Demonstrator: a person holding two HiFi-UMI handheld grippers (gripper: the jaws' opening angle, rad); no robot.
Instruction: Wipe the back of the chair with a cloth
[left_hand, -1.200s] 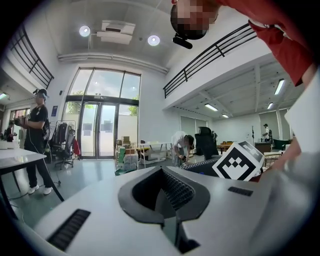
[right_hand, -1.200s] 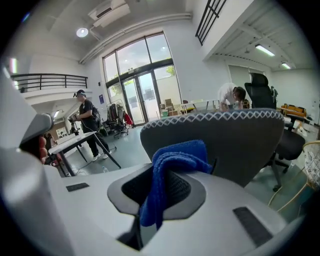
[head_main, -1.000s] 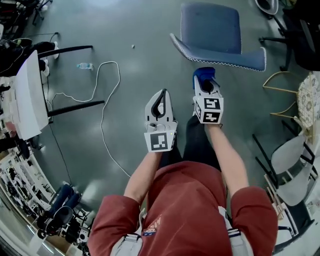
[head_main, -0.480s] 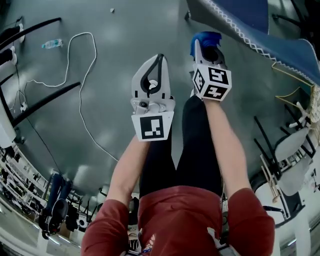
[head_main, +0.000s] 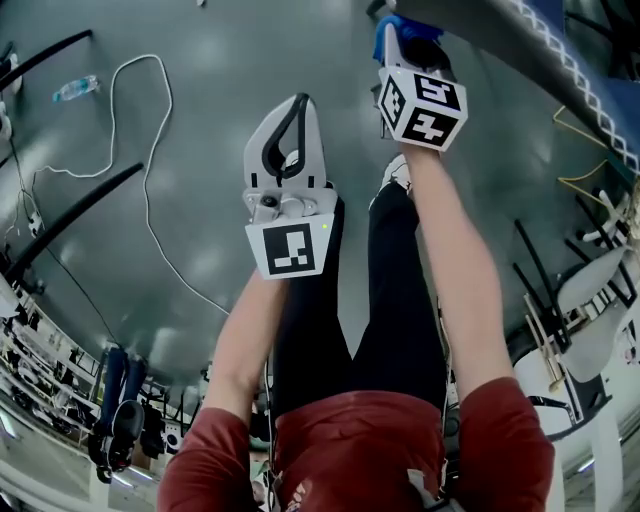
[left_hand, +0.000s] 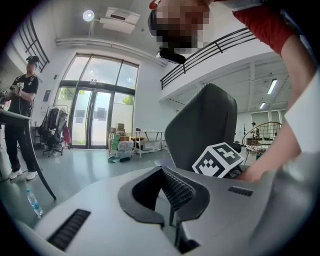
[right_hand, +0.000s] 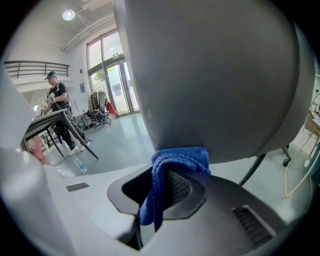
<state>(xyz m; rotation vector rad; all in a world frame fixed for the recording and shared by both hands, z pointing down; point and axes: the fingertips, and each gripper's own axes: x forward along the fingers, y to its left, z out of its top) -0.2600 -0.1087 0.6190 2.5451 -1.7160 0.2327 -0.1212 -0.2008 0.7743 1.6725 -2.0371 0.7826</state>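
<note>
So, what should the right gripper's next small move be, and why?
Probably press the right gripper forward and sweep it up the chair back: its jaws are shut on the blue cloth, whose bunched top appears to sit right at the back's lower edge.

You wear a red short-sleeved shirt (head_main: 370, 450), black trousers (head_main: 390, 300) and a white shoe (head_main: 397, 175). Your left claw (head_main: 297, 102) and right claw (head_main: 402, 35) are pale grey, each with a black-and-white marker cube (head_main: 291, 250).

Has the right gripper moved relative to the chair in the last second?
Yes. The right gripper, holding the blue cloth, closed on the chair: floor showed between them before; now the cloth touches it.
</note>
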